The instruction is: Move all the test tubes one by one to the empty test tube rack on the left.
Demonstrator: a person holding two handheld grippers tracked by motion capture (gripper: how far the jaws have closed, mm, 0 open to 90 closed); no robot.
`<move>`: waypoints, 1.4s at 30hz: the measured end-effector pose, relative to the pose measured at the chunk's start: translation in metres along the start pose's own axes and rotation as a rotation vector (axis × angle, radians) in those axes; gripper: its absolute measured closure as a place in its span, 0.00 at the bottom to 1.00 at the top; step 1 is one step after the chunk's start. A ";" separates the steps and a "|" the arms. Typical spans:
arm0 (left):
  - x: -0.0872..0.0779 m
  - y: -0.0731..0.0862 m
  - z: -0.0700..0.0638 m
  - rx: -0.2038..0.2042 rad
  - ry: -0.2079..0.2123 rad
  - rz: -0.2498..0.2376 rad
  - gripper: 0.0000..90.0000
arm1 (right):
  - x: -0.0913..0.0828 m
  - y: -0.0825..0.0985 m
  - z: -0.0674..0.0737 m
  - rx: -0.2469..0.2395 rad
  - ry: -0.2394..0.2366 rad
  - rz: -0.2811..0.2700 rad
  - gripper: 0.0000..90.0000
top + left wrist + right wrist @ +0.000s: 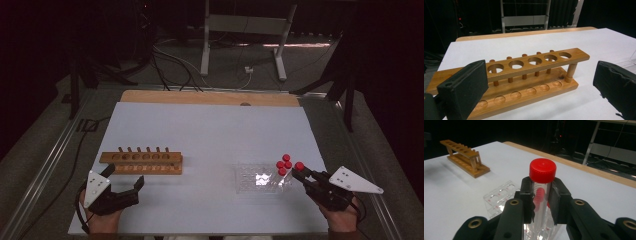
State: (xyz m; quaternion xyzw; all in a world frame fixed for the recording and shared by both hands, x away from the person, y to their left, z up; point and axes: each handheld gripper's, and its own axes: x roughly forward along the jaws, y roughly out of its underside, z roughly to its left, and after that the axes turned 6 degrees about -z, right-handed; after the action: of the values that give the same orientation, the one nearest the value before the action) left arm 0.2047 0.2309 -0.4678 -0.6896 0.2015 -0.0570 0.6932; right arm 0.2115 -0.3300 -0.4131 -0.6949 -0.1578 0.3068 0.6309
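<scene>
The right gripper [541,202] is clamping one red-capped tube [542,182] at lower centre of its view, above the clear plastic rack [250,179]; the left gripper [125,187] is waiting released, lower left; the wooden rack [524,75] is holding no tubes, so transfer appears barely begun; four capped tubes [284,164] are remaining.

Dim room, bkgd nearly black; overhead light falls mainly on the white table [210,135], which looks bright but w/o glare. Soft shadows beside the wooden rack [524,75]. High view low-res, grainy. Near jaws in the gripper views slightly out of focus.
</scene>
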 end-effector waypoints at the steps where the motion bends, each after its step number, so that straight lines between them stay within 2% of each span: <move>1: 0.000 -0.001 -0.002 0.005 -0.001 -0.001 0.01 | -0.001 -0.002 0.002 0.014 -0.018 -0.008 0.83; 7: 0.002 -0.007 -0.014 -0.004 0.024 0.004 0.01 | 0.004 -0.007 0.011 0.041 -0.071 -0.015 0.83; 10: 0.006 -0.012 -0.022 -0.008 0.056 0.014 0.01 | 0.010 -0.009 0.016 0.058 -0.100 -0.018 0.83; 12: 0.011 -0.019 -0.030 -0.011 0.098 0.020 0.01 | 0.017 -0.011 0.020 0.066 -0.121 -0.016 0.83; 15: 0.014 -0.023 -0.035 0.003 0.121 0.026 0.01 | 0.029 -0.016 0.028 0.057 -0.151 -0.013 0.83; 16: 0.017 -0.028 -0.041 0.011 0.154 0.023 0.01 | 0.034 -0.018 0.031 0.053 -0.158 -0.012 0.83; 21: 0.027 -0.035 -0.054 0.036 0.193 -0.001 0.01 | 0.056 -0.027 0.046 0.050 -0.208 -0.020 0.83; 22: 0.029 -0.036 -0.056 0.038 0.204 -0.007 0.01 | 0.056 -0.027 0.046 0.050 -0.208 -0.020 0.83; 24: 0.035 -0.038 -0.063 0.033 0.231 -0.013 0.01 | 0.069 -0.031 0.055 0.047 -0.234 -0.022 0.83; 25: 0.041 -0.040 -0.071 0.037 0.249 -0.009 0.01 | 0.073 -0.032 0.058 0.044 -0.241 -0.018 0.83; 26: 0.041 -0.040 -0.071 0.037 0.249 -0.009 0.01 | 0.078 -0.033 0.060 0.042 -0.247 -0.015 0.83; 27: 0.048 -0.042 -0.080 0.045 0.277 0.008 0.01 | 0.082 -0.033 0.063 0.040 -0.252 -0.013 0.83; 29: 0.050 -0.043 -0.084 0.055 0.289 0.015 0.03 | 0.089 -0.034 0.066 0.041 -0.263 -0.011 0.83; 30: 0.056 -0.044 -0.094 0.055 0.320 0.016 0.04 | 0.093 -0.035 0.068 0.043 -0.267 -0.007 0.83; 32: 0.059 -0.045 -0.099 0.061 0.333 0.018 0.04 | 0.099 -0.036 0.070 0.044 -0.273 -0.004 0.83; 33: 0.065 -0.046 -0.108 0.060 0.359 0.019 0.05 | 0.102 -0.036 0.072 0.045 -0.276 -0.001 0.83; 34: 0.065 -0.046 -0.108 0.060 0.359 0.019 0.05 | 0.105 -0.037 0.073 0.042 -0.278 0.002 0.83; 35: 0.071 -0.047 -0.118 0.066 0.384 0.022 0.06 | 0.107 -0.038 0.074 0.043 -0.279 0.005 0.83; 36: 0.071 -0.047 -0.118 0.066 0.384 0.022 0.07 | 0.109 -0.038 0.075 0.044 -0.282 0.006 0.83; 42: 0.084 -0.050 -0.144 0.103 0.447 0.030 0.12 | 0.120 -0.043 0.081 0.038 -0.301 0.014 0.83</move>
State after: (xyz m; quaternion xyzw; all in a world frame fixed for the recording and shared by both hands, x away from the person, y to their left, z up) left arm 0.2400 0.0638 -0.4313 -0.6205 0.3569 -0.2083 0.6665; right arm 0.2594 -0.1875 -0.4000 -0.6302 -0.2398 0.4148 0.6110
